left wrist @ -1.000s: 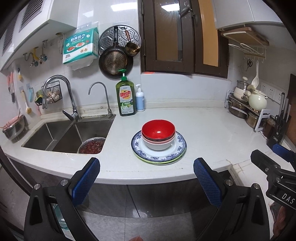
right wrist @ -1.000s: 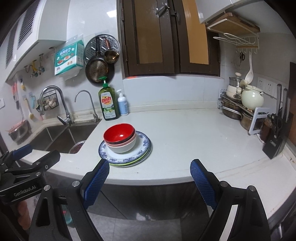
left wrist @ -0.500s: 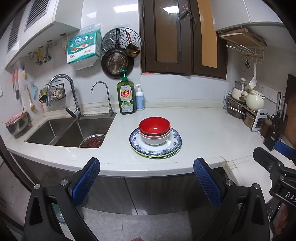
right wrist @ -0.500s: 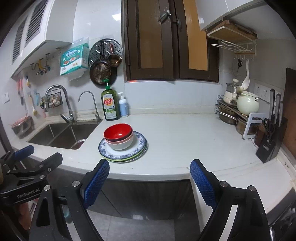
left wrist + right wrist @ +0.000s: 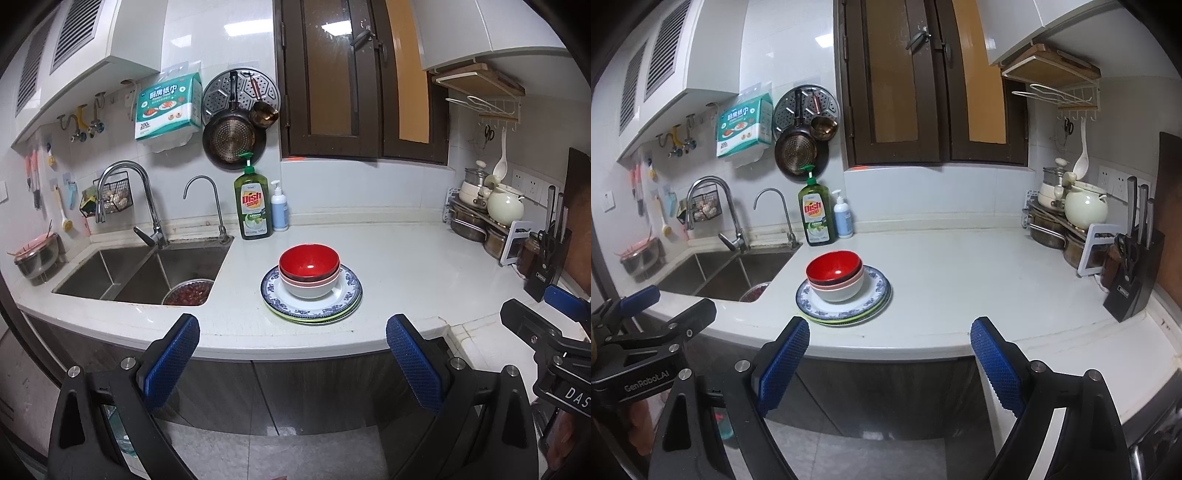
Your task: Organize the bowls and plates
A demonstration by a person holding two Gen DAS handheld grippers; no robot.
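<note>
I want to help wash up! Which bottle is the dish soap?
Find the sink on the left of the white counter. At its back right corner, against the wall, stand two bottles. The soap is the tall green one with a red label, beside a smaller white pump bottle.

Centre of frame: three nested bowls (image 5: 309, 269), red atop pink atop white, sit upright on stacked plates (image 5: 343, 299), the top one blue-patterned, green rim beneath.

Counter (image 5: 406, 266) – bare surface seen right of and in front of the stacked bowls and plates (image 5: 311, 282). Obstructions: dish soap btl (image 5: 253, 206) and pump btl (image 5: 279, 206) behind; sink (image 5: 140, 273) at left; pot rack (image 5: 1067, 221) and knife block (image 5: 1132, 277) at right.
</note>
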